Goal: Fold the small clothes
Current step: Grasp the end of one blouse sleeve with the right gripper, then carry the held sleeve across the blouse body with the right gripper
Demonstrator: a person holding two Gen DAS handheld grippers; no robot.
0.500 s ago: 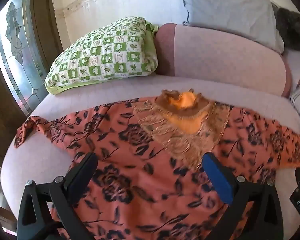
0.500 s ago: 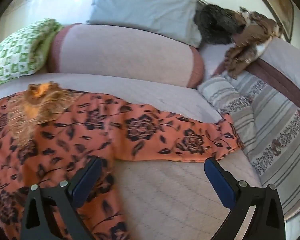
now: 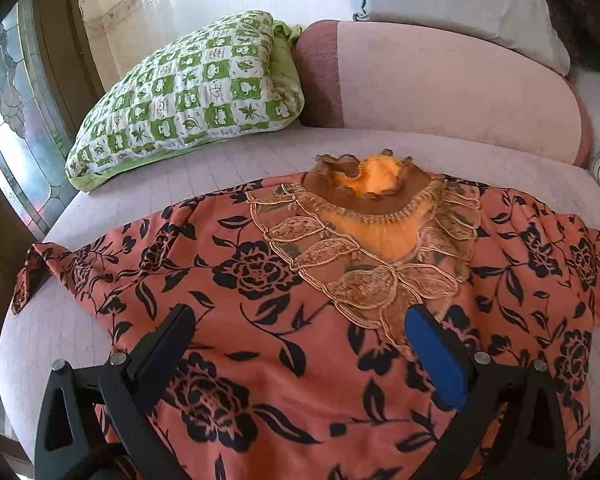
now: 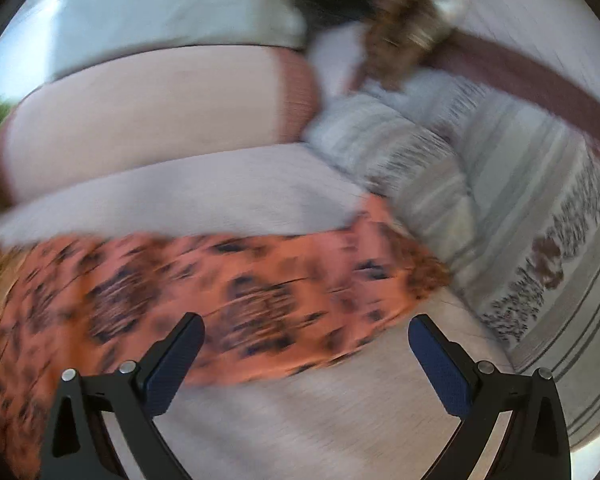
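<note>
1. Pale quilted bedding (image 3: 228,160) fills my view, with a green checked pillow (image 3: 188,96) and a pink bolster (image 3: 452,88) at the back; a striped blanket (image 4: 540,184) lies off to the right side.

2. On that surface the orange floral top (image 3: 284,280) lies spread face up, its lace neckline (image 3: 372,240) toward the bolster and both sleeves out to the sides. Nothing on it is folded yet, so I judge this to be the very start: laid out flat, first fold still to come.

3. My left gripper (image 3: 298,334) hangs over the chest of the top, jaws spread wide and holding nothing. I cannot tell whether the pads rest on the cloth or sit just above it.

4. My right gripper (image 4: 306,340) is also wide apart and empty, pointed at the right sleeve (image 4: 300,260). That view is heavily smeared, so finer detail there is lost to me.

5. Next, I think, the right gripper needs to close on the sleeve near its cuff end beside the striped blanket and bring it across the body, while the left either pins the chest or goes for the left sleeve (image 3: 72,264).

6. Thin, slippery-looking cloth: I would pinch a clean single edge, not a bunch.
</note>
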